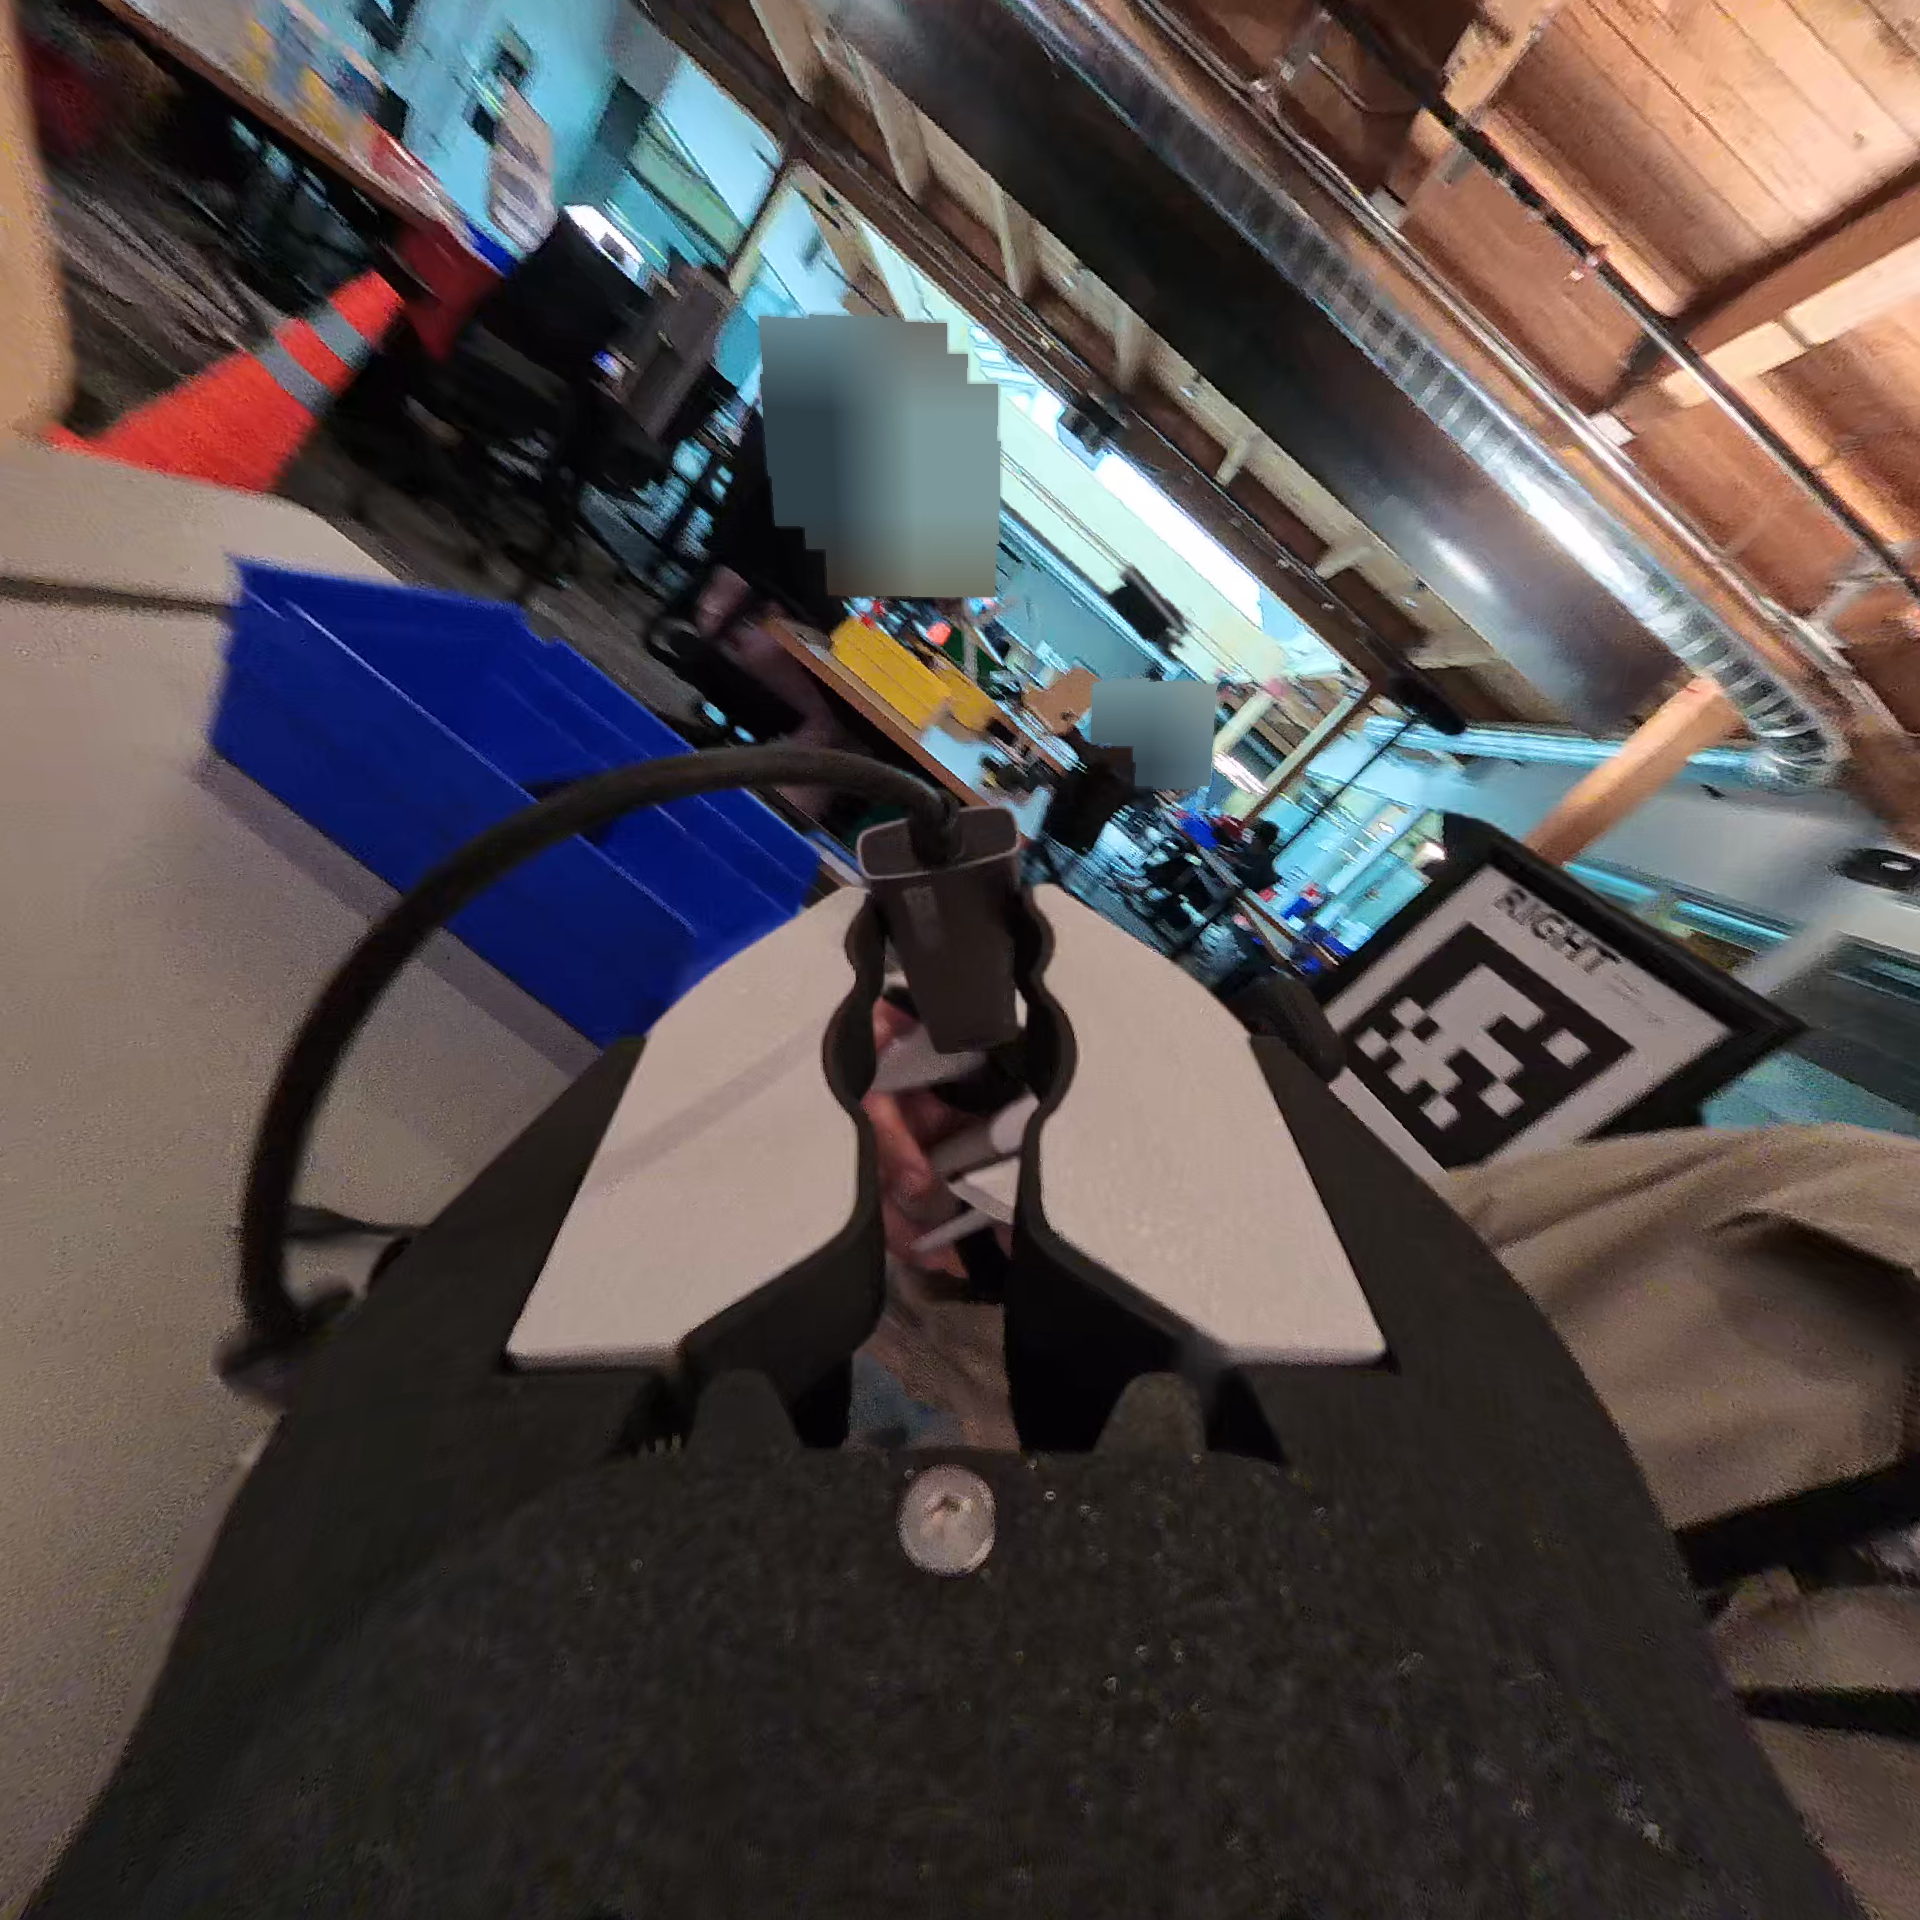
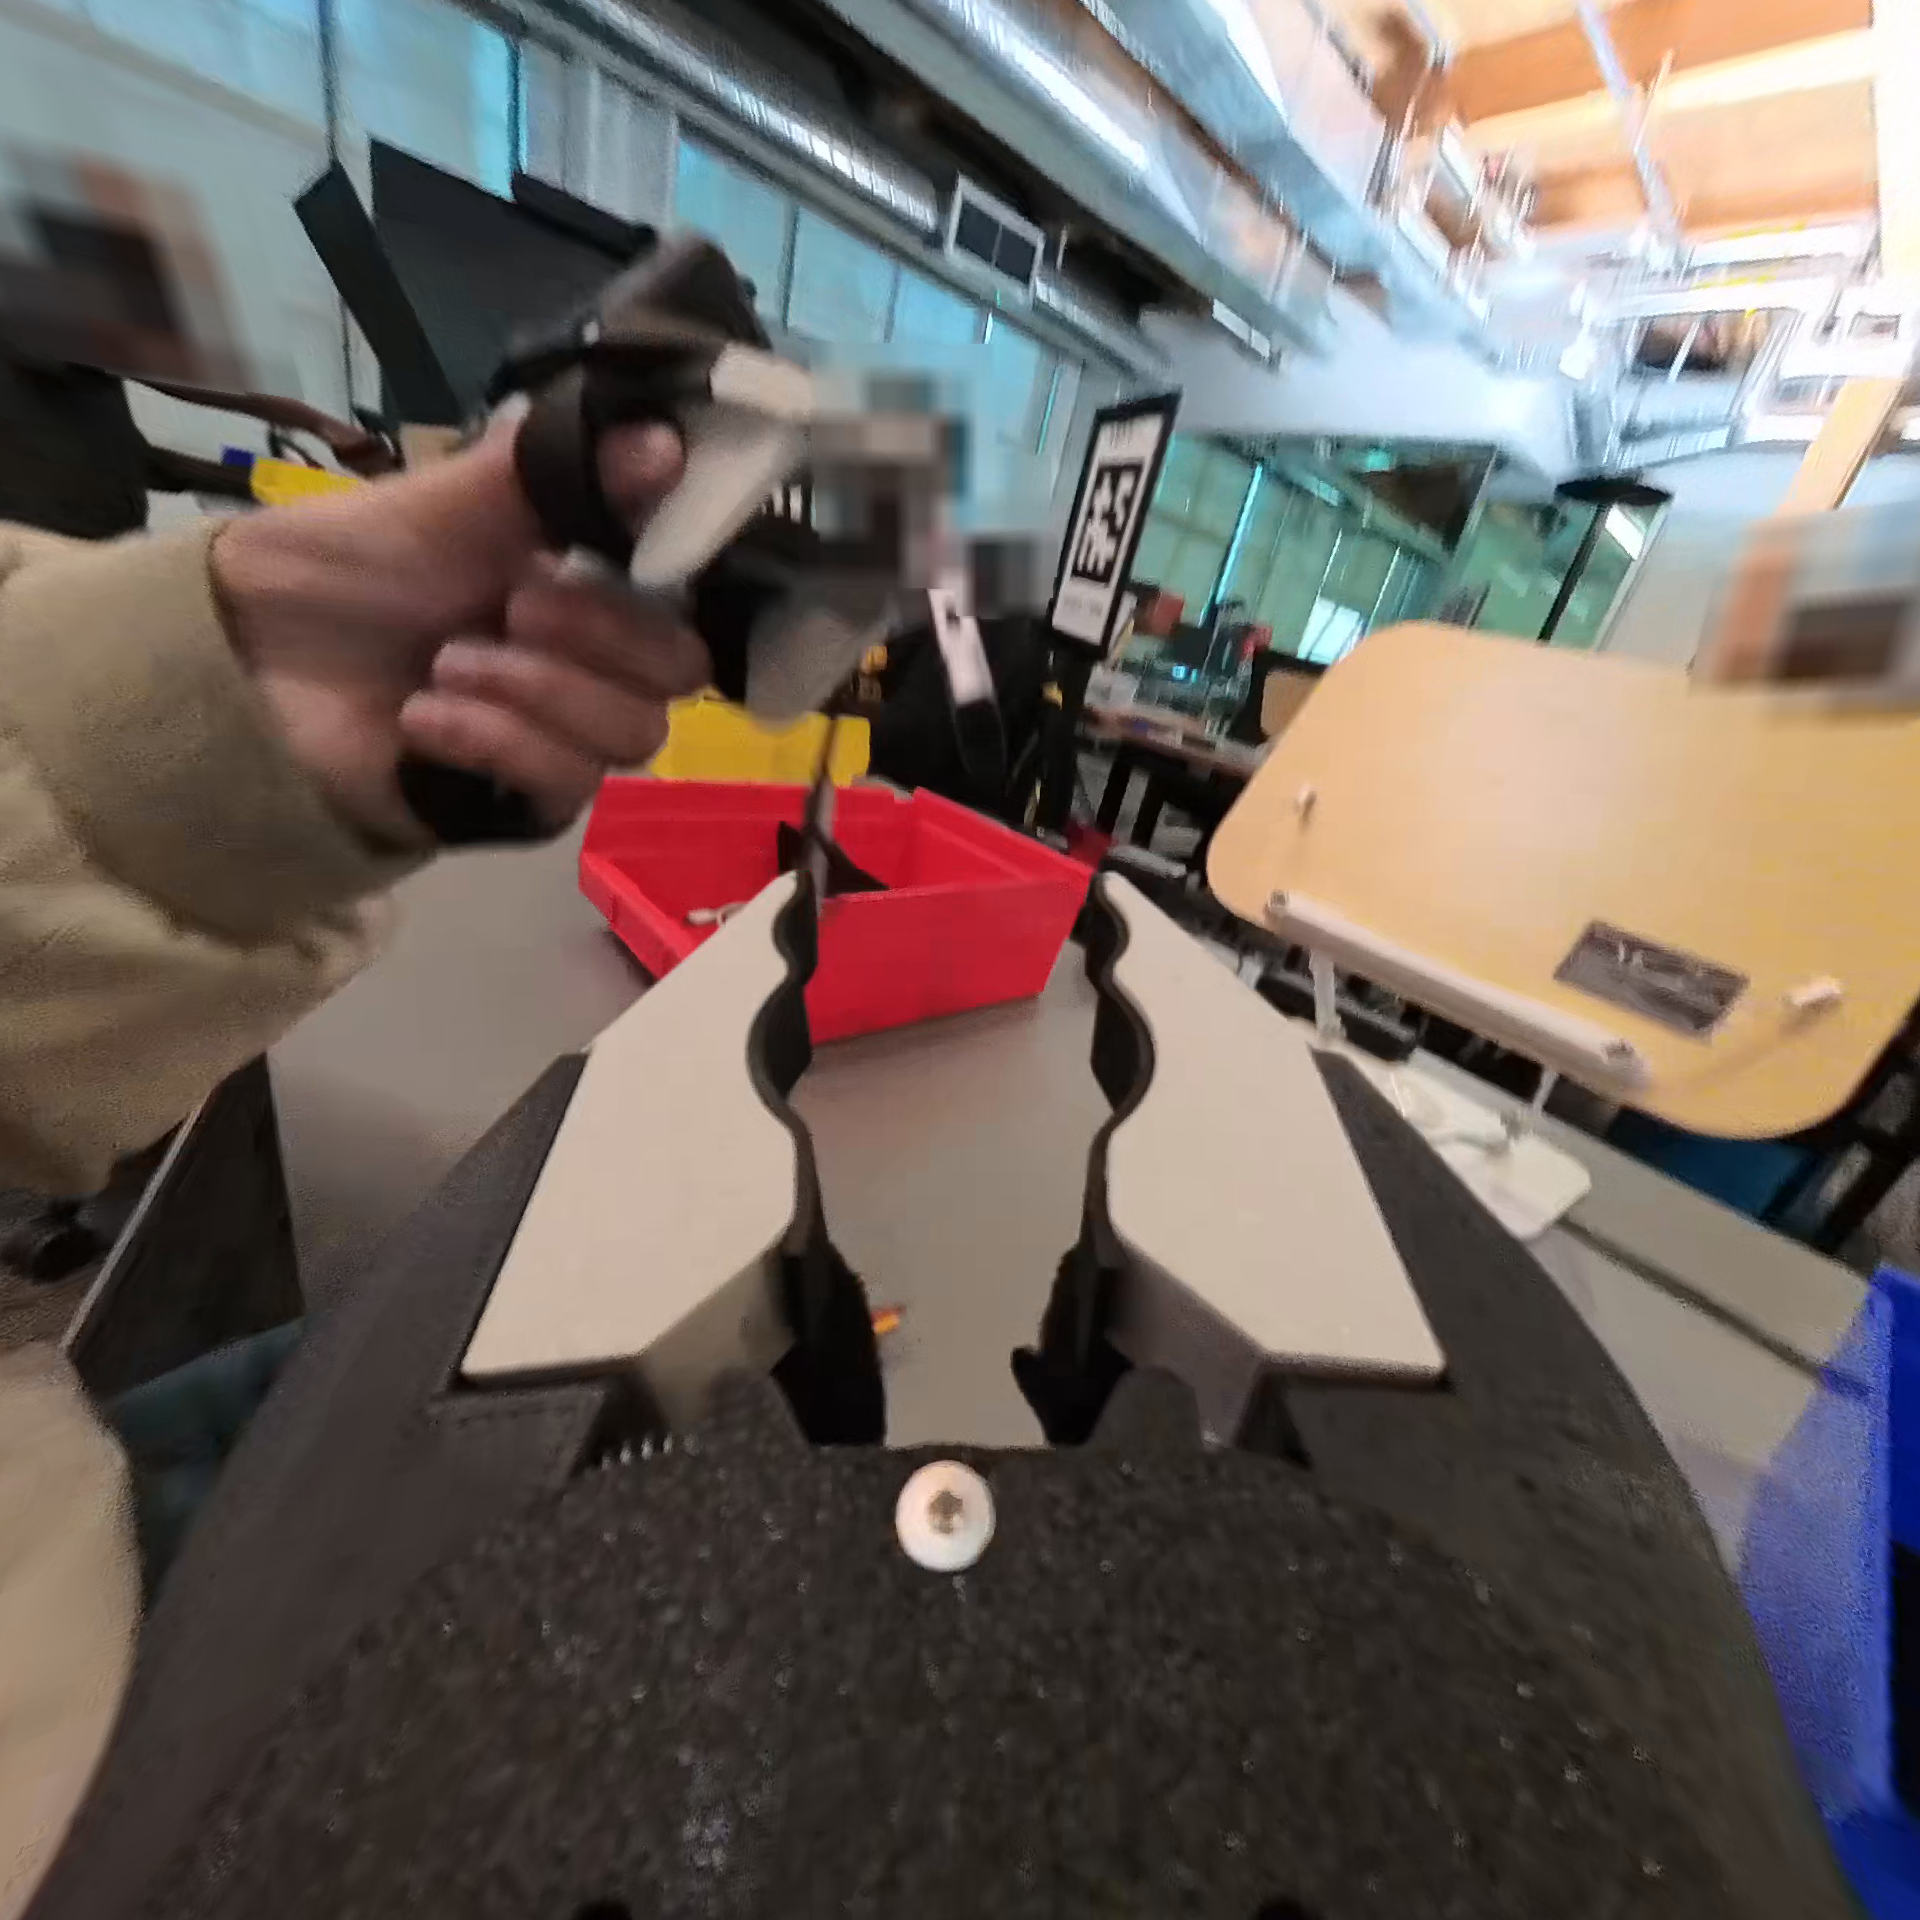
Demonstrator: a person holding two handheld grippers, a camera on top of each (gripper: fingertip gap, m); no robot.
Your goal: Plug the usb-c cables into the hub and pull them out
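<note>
A: Where's the hub (image 1: 940, 935)?
B: Clamped between the left gripper (image 1: 943, 935) jaws, long axis running out along them, black cable (image 1: 343, 997) looping from its far end.
A: The right gripper (image 2: 943, 935)?
B: Jaws apart, empty; nearer the red bin (image 2: 935, 935) on the bench (image 2: 468, 1039).

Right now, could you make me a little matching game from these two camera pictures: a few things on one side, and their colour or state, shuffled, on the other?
Things:
1. left gripper
2. right gripper
3. bin on the table ahead of the right gripper
4. bin beside the left gripper

Colour or state:
A. blue
B. open, holding nothing
C. red
D. shut on the hub, whose black cable loops off to the left

Pairs: 1-D, 2-B, 3-C, 4-A
</note>
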